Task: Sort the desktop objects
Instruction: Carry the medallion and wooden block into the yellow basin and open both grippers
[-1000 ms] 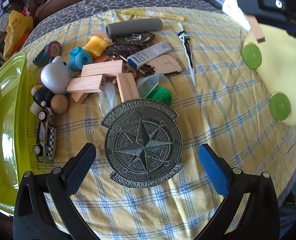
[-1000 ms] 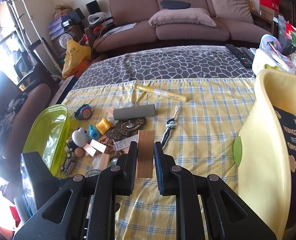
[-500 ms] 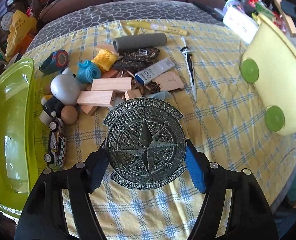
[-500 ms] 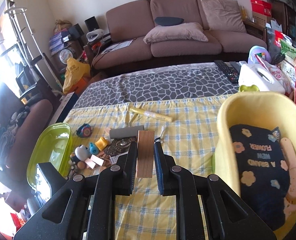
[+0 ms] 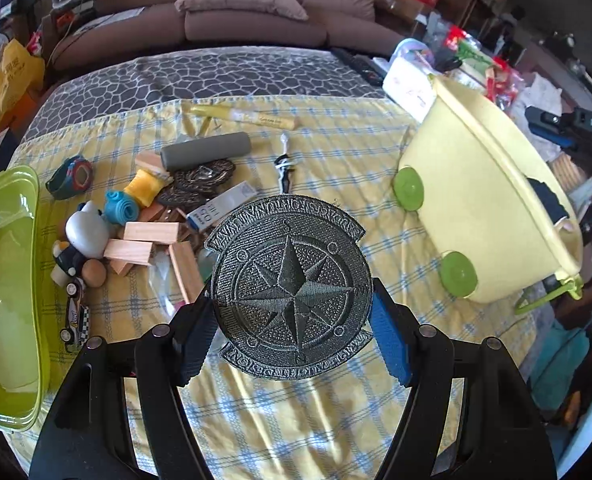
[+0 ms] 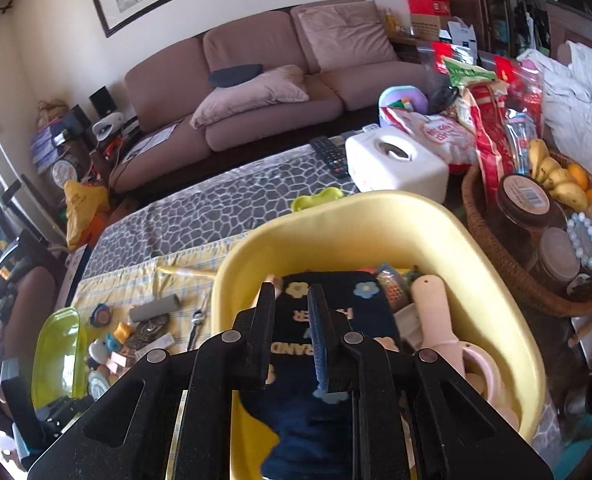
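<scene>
Sorting is partway: left hand-held gripper clamps the compass patch, right hand-held gripper hangs shut and empty above the yellow tub, the pile remains on the counter.

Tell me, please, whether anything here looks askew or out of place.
The yellow tub looks tipped: its round green feet face sideways toward the pile instead of resting on the cloth.
</scene>
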Available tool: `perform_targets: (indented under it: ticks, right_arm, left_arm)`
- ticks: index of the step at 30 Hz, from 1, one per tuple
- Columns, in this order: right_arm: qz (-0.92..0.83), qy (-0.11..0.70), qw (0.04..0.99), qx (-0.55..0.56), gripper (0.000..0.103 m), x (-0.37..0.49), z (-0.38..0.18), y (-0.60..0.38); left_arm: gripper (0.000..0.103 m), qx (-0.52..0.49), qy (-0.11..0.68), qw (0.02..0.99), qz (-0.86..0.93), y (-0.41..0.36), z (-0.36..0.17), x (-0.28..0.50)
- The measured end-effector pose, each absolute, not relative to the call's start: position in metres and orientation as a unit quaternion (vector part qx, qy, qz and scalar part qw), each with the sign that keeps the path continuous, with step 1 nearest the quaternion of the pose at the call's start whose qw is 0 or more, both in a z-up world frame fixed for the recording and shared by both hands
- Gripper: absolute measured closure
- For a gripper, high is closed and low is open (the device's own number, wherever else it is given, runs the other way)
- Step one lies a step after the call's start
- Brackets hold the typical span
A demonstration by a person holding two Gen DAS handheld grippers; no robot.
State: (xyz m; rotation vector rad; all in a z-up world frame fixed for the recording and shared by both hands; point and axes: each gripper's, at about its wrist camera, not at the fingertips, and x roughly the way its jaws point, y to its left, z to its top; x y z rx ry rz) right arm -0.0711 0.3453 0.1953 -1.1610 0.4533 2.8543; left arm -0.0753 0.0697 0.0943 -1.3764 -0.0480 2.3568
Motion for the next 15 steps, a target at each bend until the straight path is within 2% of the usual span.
perform_targets:
  ticks: [5, 7, 9, 13, 15]
  right_arm:
    - [0.916, 0.154, 0.019, -0.37, 0.084, -0.064, 0.198, 0.363]
    - [0.915, 0.155, 0.019, -0.372, 0.08, -0.063, 0.198, 0.367]
    - [0.914, 0.156, 0.022, -0.375, 0.071, -0.061, 0.197, 0.373]
    - [0.911, 0.166, 0.034, -0.376, 0.07, -0.055, 0.195, 0.389]
    - [0.911, 0.172, 0.039, -0.373, 0.066, -0.052, 0.196, 0.398]
  left_arm:
    - [0.035, -0.478, -0.013, 0.237, 0.846, 0.106, 0.121, -0.077]
    - [0.035, -0.469, -0.01, 0.25, 0.847, 0.123, 0.135, -0.08]
    - [0.035, -0.46, -0.008, 0.265, 0.847, 0.142, 0.15, -0.084]
    - [0.035, -0.448, 0.012, 0.3, 0.842, 0.187, 0.176, -0.09]
    - [0.035, -0.444, 0.027, 0.314, 0.839, 0.211, 0.184, -0.09]
